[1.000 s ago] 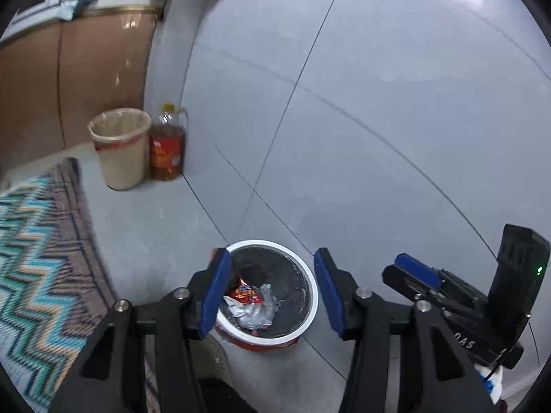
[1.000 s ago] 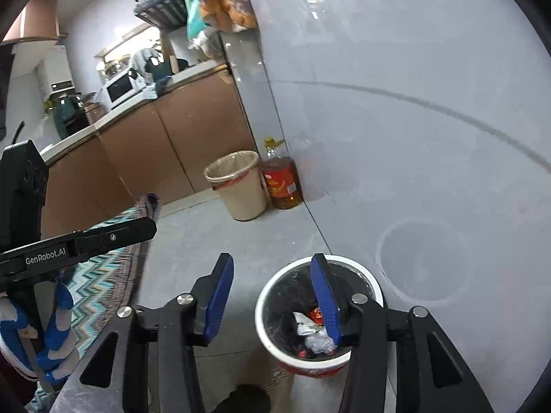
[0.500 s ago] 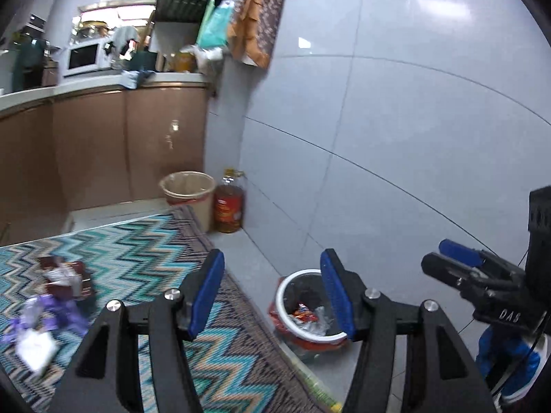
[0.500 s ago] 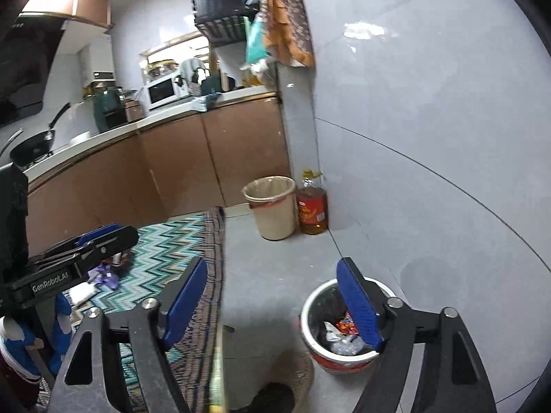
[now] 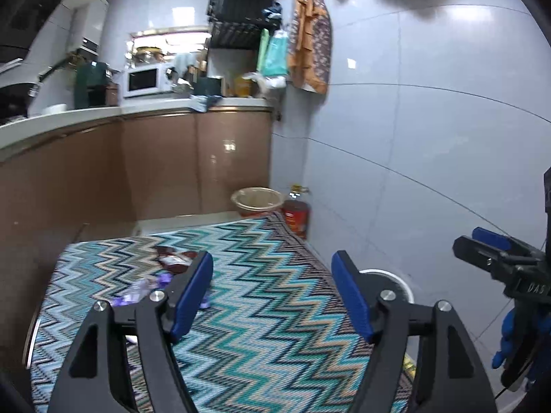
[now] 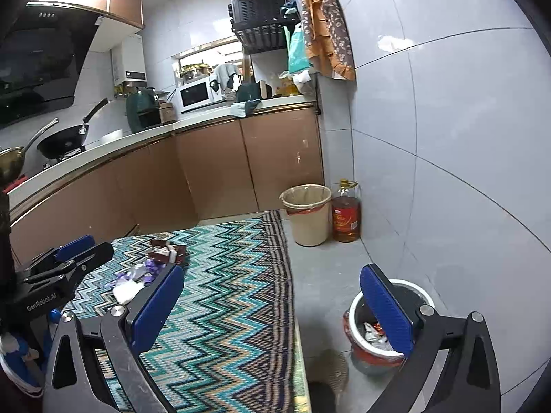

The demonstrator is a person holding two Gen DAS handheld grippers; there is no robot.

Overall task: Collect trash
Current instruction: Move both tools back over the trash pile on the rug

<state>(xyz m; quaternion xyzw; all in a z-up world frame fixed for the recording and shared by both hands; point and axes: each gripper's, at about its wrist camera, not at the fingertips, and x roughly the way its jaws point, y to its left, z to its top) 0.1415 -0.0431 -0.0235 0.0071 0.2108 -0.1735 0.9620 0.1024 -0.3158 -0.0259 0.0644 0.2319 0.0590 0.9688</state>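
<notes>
Both the left gripper [image 5: 272, 289] and right gripper [image 6: 272, 296] have just been opening, empty, above seemingly crumpled wrappers [image 6: 144, 272].

"GenRobot.AI" on the left tool [image 6: 74, 253]

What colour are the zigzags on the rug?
The rug has teal, blue, black and tan zigzags, clearest in the right wrist view.
</notes>
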